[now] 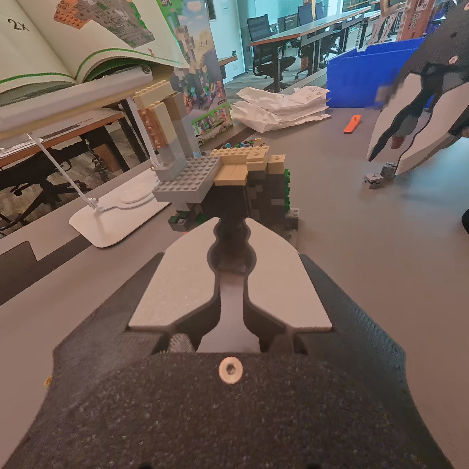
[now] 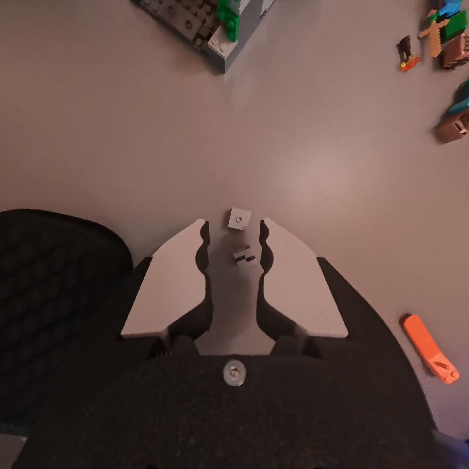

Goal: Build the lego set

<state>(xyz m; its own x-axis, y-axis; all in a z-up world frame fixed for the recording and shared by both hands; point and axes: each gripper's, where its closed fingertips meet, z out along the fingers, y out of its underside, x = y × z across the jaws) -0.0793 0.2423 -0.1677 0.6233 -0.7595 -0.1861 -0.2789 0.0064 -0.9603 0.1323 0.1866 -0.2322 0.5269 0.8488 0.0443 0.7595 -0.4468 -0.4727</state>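
The partly built lego model point(image 1: 228, 175), with a grey studded plate, tan top bricks and a dark body with green studs, stands on the grey table. My left gripper point(image 1: 230, 222) is low at its near side, with the jaws closed on the model's dark lower part. My right gripper point(image 2: 234, 223) is open and points down at the table. A small grey square plate point(image 2: 238, 218) lies between its fingertips, and a small grey and black piece point(image 2: 243, 255) lies further in. The left wrist view shows the right gripper point(image 1: 383, 166) over these pieces point(image 1: 374, 179). A corner of the model point(image 2: 203, 25) shows in the right wrist view.
An open instruction booklet point(image 1: 76, 50) rests on a white stand point(image 1: 114, 223) at the left, next to the set's box point(image 1: 203, 88). White paper bags point(image 1: 279, 106) and a blue bin point(image 1: 368, 73) are at the back. An orange brick separator point(image 2: 429, 347) and loose small builds point(image 2: 444, 38) lie to the right. Across from one pair of fingers to the other is roughly 25 cm.
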